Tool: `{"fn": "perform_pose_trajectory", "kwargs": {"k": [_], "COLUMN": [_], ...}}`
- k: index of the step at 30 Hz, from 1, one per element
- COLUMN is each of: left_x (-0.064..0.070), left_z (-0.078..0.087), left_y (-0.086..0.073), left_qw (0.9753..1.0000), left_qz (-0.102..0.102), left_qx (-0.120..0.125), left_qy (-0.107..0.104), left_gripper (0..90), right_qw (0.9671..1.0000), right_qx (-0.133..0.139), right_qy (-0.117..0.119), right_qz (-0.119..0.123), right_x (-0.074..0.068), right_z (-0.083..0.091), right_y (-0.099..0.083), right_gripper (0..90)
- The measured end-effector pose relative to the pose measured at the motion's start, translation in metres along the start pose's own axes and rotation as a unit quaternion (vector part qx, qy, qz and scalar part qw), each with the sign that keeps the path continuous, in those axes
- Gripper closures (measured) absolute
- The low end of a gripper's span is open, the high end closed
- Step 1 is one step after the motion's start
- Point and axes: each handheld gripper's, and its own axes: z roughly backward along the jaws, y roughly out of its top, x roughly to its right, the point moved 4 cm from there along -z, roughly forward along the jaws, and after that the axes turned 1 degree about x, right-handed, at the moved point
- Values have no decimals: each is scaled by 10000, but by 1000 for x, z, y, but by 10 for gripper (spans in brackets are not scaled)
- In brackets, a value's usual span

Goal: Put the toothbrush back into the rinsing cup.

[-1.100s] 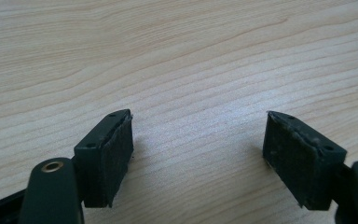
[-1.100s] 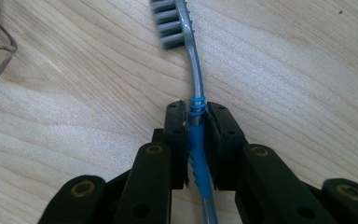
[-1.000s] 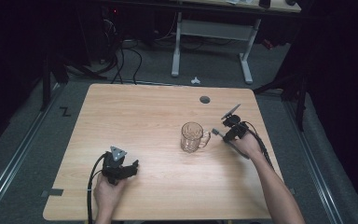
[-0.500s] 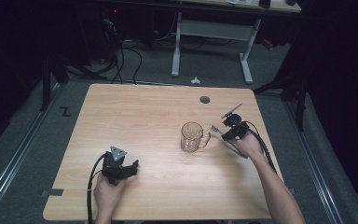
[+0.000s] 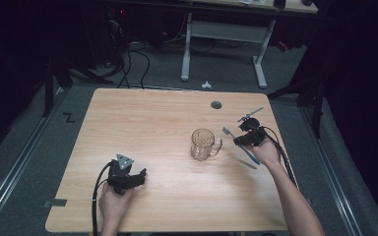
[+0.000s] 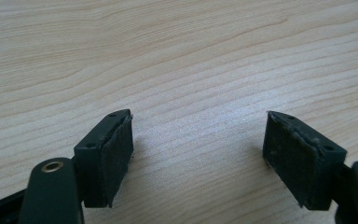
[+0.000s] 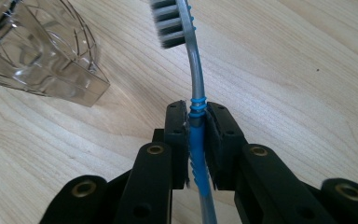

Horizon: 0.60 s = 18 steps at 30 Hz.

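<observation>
Right gripper (image 5: 238,141) clamped on blue toothbrush (image 5: 248,153), jaws squeezing the ribbed blue neck (image 7: 197,135), bristle head (image 7: 171,23) sticking out past the jaws, lifted off the desk (image 5: 152,123). Toothbrush sits just right of the clear glass mug (image 5: 203,144), near its handle, not touching. Left gripper (image 5: 139,176) low over the near-left desk, jaws spread wide with nothing between, well apart from mug

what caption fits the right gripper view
Right tool clamps a blue toothbrush, bristles near a clear glass mug.
</observation>
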Motion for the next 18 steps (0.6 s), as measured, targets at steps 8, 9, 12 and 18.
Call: {"fn": "perform_pose_trajectory", "kwargs": {"k": [8, 9, 12, 18], "left_x": [0, 0, 0, 0], "left_z": [0, 0, 0, 0], "left_y": [0, 0, 0, 0], "left_qw": [10000, 10000, 10000, 10000], "left_qz": [-1, -1, -1, -1], "left_qx": [-1, 0, 0, -1], "left_qy": [0, 0, 0, 0], "left_gripper": [249, 249, 249, 249], "right_qw": [9997, 9996, 9992, 9979], "right_qx": [226, 253, 356, 579], "right_qy": [95, 100, 137, 245], "right_qz": [92, 97, 128, 158], "right_x": [-7, -8, -12, -16], "right_z": [10, 12, 18, 27], "right_y": [2, 2, 3, 5], "right_gripper": [799, 799, 799, 799]}}
